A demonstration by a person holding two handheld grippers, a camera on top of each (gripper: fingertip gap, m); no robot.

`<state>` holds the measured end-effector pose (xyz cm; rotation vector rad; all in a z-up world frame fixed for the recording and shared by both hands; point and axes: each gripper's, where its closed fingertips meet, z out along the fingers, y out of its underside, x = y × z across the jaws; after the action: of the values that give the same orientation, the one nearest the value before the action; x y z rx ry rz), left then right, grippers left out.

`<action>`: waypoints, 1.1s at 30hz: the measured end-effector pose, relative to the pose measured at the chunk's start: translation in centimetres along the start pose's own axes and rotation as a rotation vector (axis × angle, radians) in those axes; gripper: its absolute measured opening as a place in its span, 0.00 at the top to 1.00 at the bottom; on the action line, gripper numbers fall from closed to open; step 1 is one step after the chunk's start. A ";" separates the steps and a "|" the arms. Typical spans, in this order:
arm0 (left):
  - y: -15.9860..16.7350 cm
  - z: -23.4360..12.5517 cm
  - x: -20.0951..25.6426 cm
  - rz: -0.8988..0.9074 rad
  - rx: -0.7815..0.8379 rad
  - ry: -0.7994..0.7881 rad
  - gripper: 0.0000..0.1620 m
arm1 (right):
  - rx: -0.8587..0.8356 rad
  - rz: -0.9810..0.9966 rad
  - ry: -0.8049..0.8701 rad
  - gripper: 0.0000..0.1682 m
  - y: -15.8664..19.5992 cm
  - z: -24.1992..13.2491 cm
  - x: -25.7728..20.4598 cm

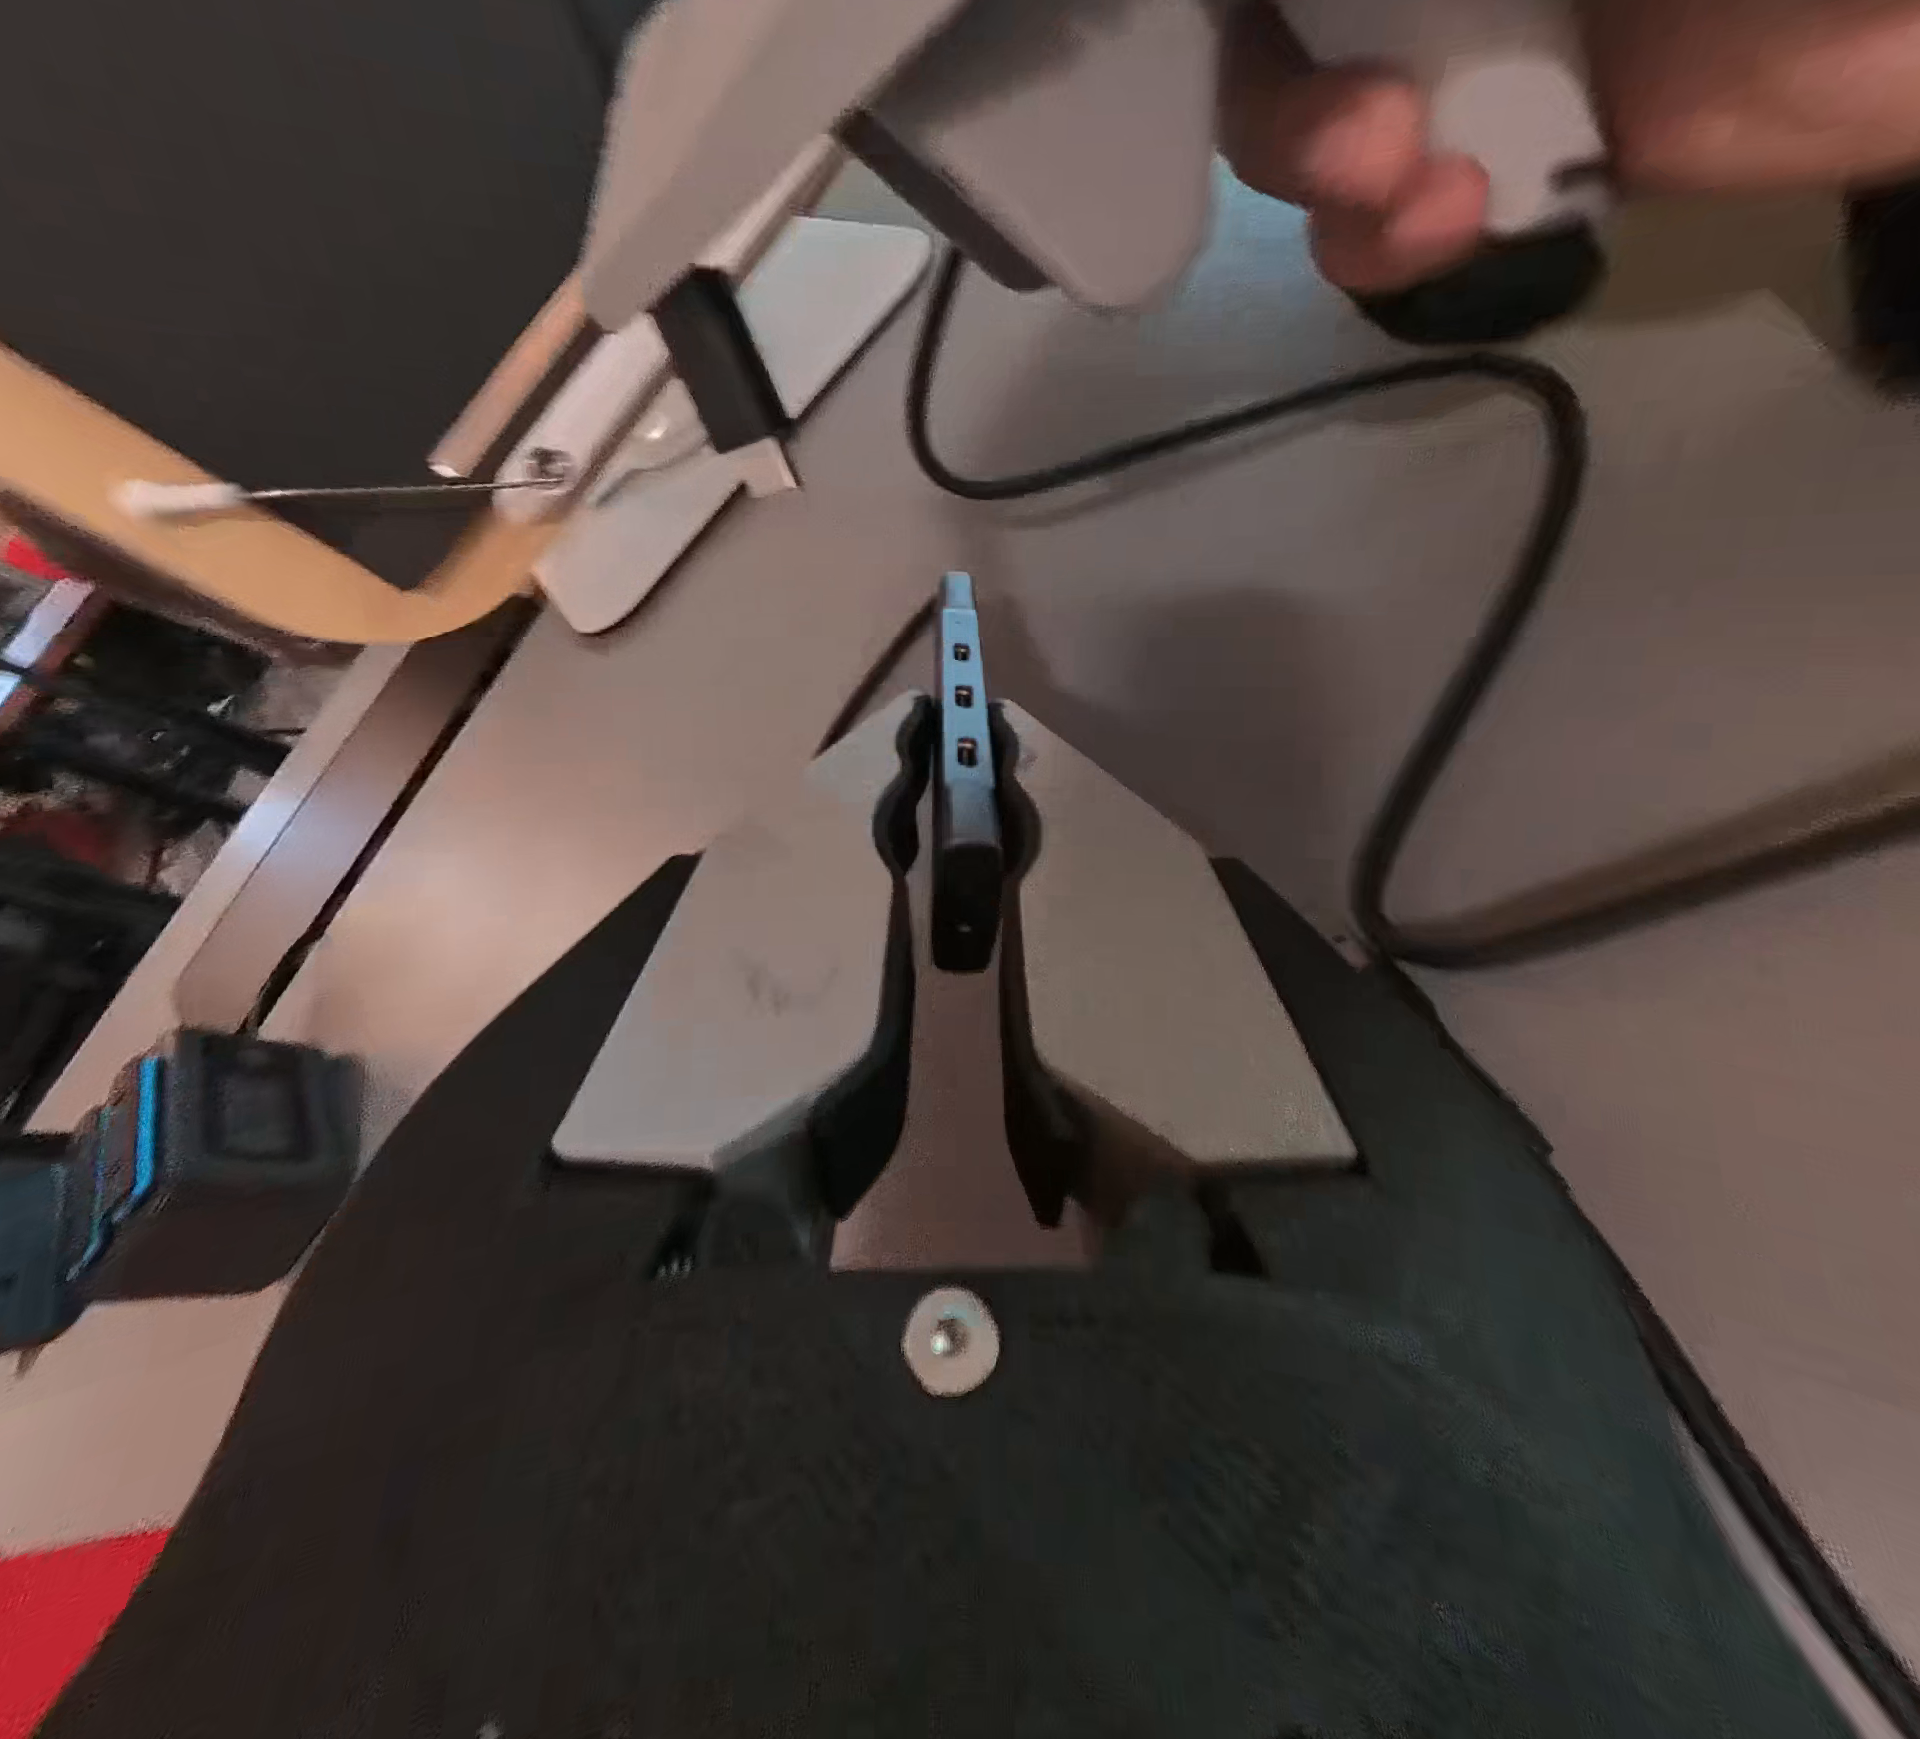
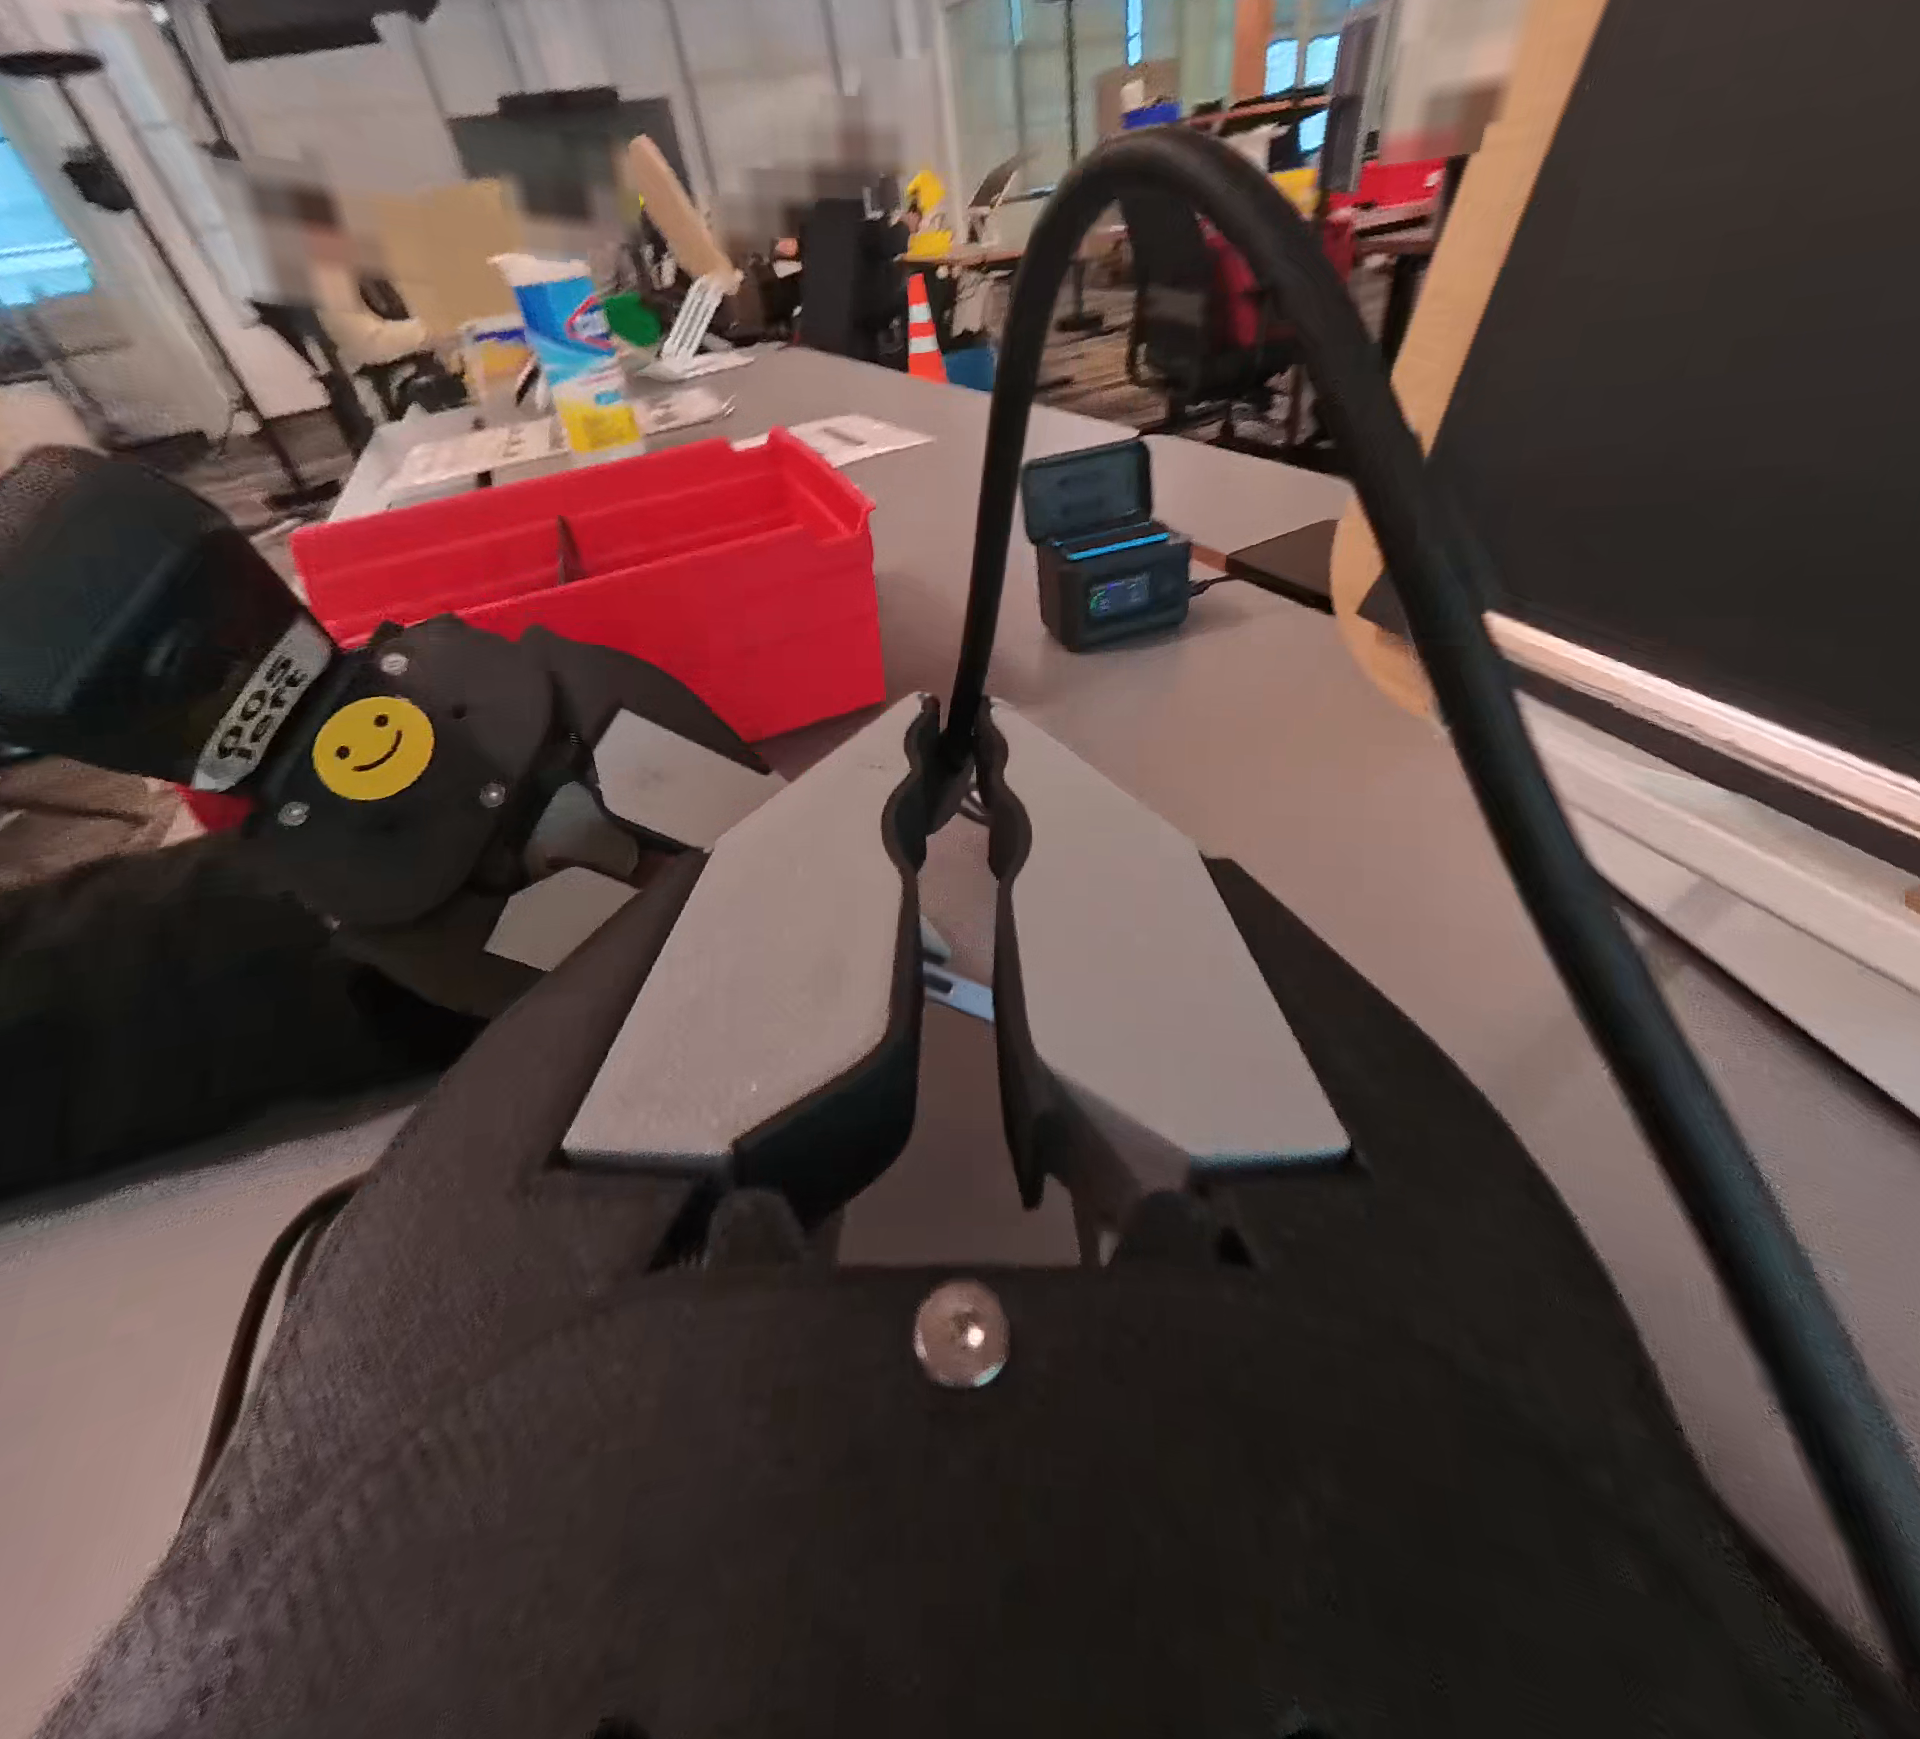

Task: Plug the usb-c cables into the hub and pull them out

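Observation:
My left gripper is shut on a slim dark hub, held on edge a little above the grey table. Three ports on its upper edge show nothing plugged in. My right gripper is shut on a black cable, which arcs up and over to the right. The cable's plug end is hidden below the fingers. In the left wrist view the right gripper is blurred at the top, held by a hand, up and left of the hub. The left gripper shows at the left in the right wrist view.
A black cable loops over the table right of the hub. A red bin and a black charging case stand farther off on the table. A dark panel with a tan edge stands at the right. A silver stand base lies ahead at the left. The left gripper's tips are roughly 8 cm from the right gripper's.

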<state>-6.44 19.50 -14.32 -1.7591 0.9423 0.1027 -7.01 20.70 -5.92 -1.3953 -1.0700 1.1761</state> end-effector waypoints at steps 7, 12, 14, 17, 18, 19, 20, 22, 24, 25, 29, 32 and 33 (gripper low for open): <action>-0.3 0.1 1.4 0.107 0.023 0.020 0.94 | -0.176 -0.047 -0.262 0.98 2.8 -0.1 -2.9; -0.4 0.2 2.9 0.028 0.027 0.110 0.83 | -0.229 -0.112 -0.255 0.98 3.8 -0.5 -2.3; -0.7 -0.1 3.3 -0.025 0.042 0.155 0.75 | -0.214 -0.093 -0.260 0.98 3.4 -0.7 -2.2; -0.6 -0.2 3.2 -0.045 0.039 0.164 0.77 | -0.198 -0.073 -0.281 0.98 3.1 -1.0 -2.2; -0.5 -0.2 3.2 -0.043 0.036 0.166 0.77 | -0.196 -0.069 -0.300 0.99 3.1 -1.1 -2.4; -0.5 -0.2 3.1 -0.044 0.039 0.162 0.77 | -0.196 -0.069 -0.320 0.98 3.2 -1.2 -2.7; -0.7 -0.3 2.9 -0.048 0.047 0.156 0.78 | -0.194 -0.071 -0.338 0.98 3.2 -1.3 -3.0; -1.3 -0.7 2.7 -0.078 0.081 0.162 0.79 | -0.186 -0.077 -0.380 0.98 3.0 -1.5 -3.7; -2.0 -1.1 2.4 -0.118 0.127 0.172 0.80 | -0.171 -0.079 -0.357 0.98 2.8 -1.5 -3.4; -2.4 -1.3 2.1 -0.132 0.150 0.165 0.81 | -0.170 -0.072 -0.369 0.98 2.8 -1.5 -3.5; -3.9 -2.1 2.1 -0.142 0.242 0.181 0.92 | -0.132 -0.045 -0.462 0.98 2.2 -2.1 -4.9; -4.5 -2.6 2.1 -0.164 0.276 0.217 0.97 | -0.116 -0.050 -0.474 0.98 1.7 -2.7 -4.8; -4.6 -2.7 2.1 -0.183 0.285 0.232 0.97 | -0.118 -0.056 -0.474 0.98 1.6 -2.9 -4.7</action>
<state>-3.05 16.52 -10.68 -1.6029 0.9057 -0.3441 -4.78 15.48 -6.80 -1.1906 -1.5186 1.4627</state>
